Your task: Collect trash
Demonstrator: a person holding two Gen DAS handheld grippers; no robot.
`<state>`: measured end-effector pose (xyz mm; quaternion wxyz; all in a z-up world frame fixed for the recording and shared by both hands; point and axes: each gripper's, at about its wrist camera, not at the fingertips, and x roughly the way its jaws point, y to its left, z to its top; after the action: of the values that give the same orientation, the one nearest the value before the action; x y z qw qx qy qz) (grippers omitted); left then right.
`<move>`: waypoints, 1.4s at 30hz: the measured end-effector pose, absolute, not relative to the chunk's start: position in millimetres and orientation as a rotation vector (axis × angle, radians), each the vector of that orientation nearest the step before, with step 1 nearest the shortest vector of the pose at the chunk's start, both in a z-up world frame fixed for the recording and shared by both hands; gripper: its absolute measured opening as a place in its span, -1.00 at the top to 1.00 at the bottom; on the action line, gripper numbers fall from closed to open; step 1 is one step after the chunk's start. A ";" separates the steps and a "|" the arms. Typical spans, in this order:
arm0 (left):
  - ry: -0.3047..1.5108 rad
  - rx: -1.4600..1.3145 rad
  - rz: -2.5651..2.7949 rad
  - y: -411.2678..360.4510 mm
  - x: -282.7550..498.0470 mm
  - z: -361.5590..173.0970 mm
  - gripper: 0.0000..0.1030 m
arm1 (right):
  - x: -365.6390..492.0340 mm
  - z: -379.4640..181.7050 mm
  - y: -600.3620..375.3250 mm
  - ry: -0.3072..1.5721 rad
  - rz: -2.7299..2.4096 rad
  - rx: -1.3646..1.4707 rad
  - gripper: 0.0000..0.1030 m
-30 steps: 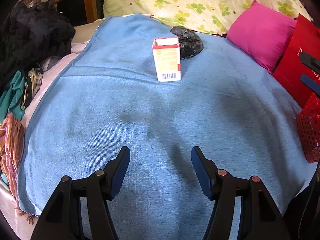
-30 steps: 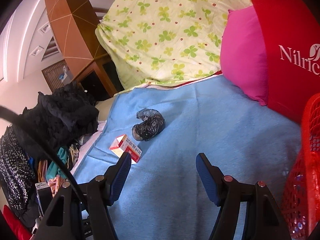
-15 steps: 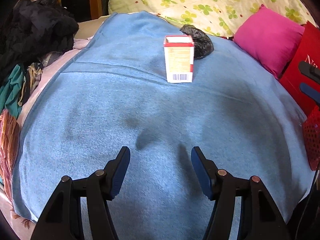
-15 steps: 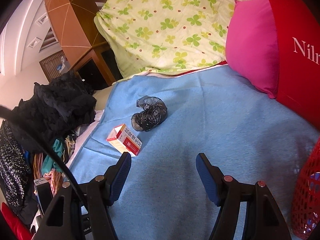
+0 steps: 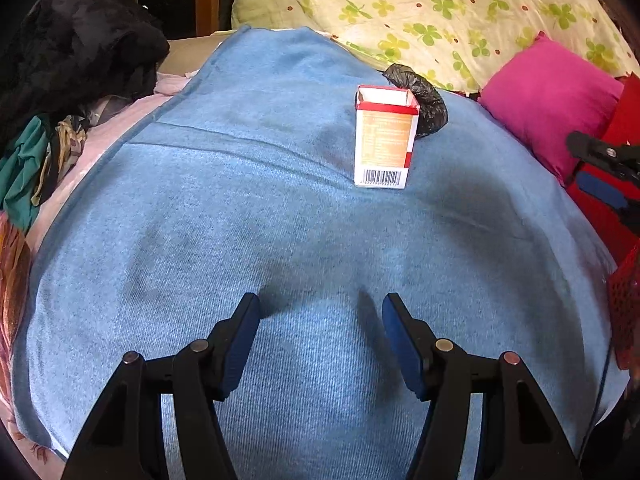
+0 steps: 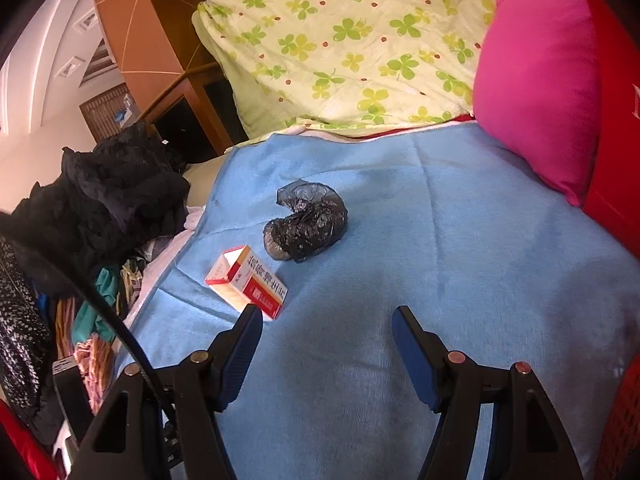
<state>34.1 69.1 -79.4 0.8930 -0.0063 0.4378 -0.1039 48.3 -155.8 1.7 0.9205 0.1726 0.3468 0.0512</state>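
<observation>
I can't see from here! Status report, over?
Left tool open, empty. Right tool open, empty. Box and black bag on blanket, untouched. Nothing in the way.

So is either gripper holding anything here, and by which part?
Nothing is held. The left gripper and right gripper are both open over the blue blanket; the box and black bag lie untouched.

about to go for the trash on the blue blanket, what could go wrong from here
The open-ended carton lies on a soft blanket; the left gripper closing on it may crush it or push it into the fabric. The crumpled black bag sits close behind the carton, so it could get nudged away.
</observation>
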 end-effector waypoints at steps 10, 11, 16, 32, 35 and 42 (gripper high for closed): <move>0.840 -0.016 -0.293 58.6 57.2 -63.3 -0.25 | 110.6 -11.2 -168.7 0.709 0.137 0.427 -0.39; 0.832 -0.013 -0.298 58.2 59.8 -61.7 -0.25 | 116.9 -13.1 -169.4 0.713 0.147 0.442 -0.39; 0.755 0.027 -0.324 50.5 78.6 -47.9 -0.28 | 146.9 -23.4 -173.2 0.740 0.170 0.514 -0.39; 0.759 0.036 -0.326 45.8 98.7 -48.9 -0.31 | 248.9 -66.1 -163.0 0.861 0.201 0.581 -0.39; 0.766 0.039 -0.317 45.1 101.0 -50.9 -0.31 | 257.6 -78.3 -159.5 0.874 0.210 0.602 -0.39; 0.774 0.036 -0.301 45.6 104.9 -52.5 -0.31 | 258.0 -72.9 -141.7 0.811 0.233 0.520 0.05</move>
<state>104.9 45.6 -52.5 0.9149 0.0177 0.3760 -0.1461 258.0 -141.7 -72.9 0.8796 0.2496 0.3892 0.1118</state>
